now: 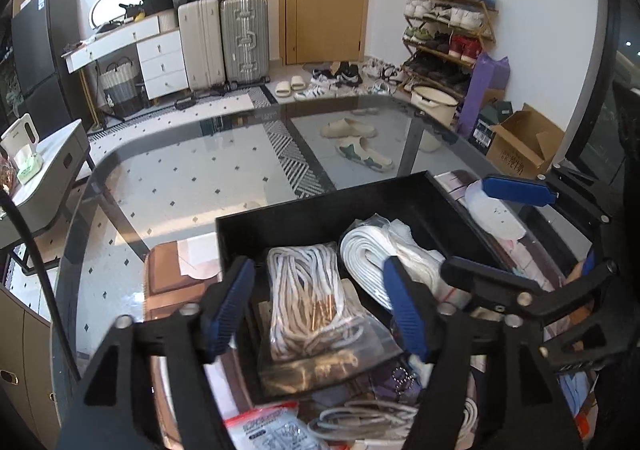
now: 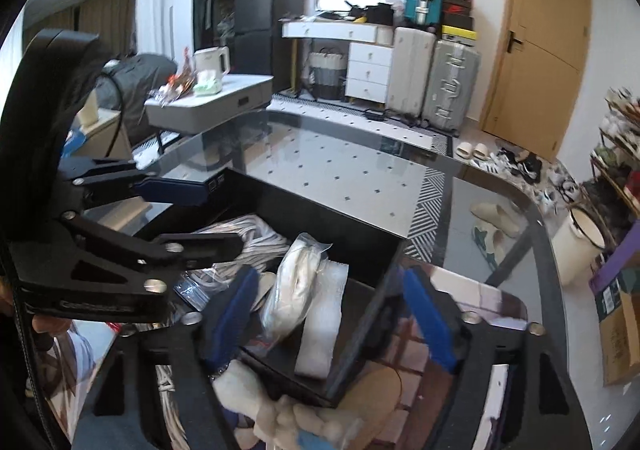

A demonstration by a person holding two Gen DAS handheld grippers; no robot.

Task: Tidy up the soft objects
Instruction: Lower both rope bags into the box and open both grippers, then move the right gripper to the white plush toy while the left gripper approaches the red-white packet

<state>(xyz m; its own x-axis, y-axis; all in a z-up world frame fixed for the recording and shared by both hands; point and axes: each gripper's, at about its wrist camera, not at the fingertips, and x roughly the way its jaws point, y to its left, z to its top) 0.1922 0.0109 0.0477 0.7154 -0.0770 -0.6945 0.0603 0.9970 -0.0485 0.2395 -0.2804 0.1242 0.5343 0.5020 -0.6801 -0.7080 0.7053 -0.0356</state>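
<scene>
While both grippers' fingers (image 1: 230,302) stand released, bagged cord (image 1: 306,302) between left pair, untouched.

A black box (image 1: 320,210) sits on the glass table. Inside, a clear bag of white cords (image 1: 308,298) lies at nine o'clock, a white bundle (image 1: 384,258) at three.

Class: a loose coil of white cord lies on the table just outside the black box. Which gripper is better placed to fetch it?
Left gripper, probably: open, with the white cord directly below its fingers.
</scene>
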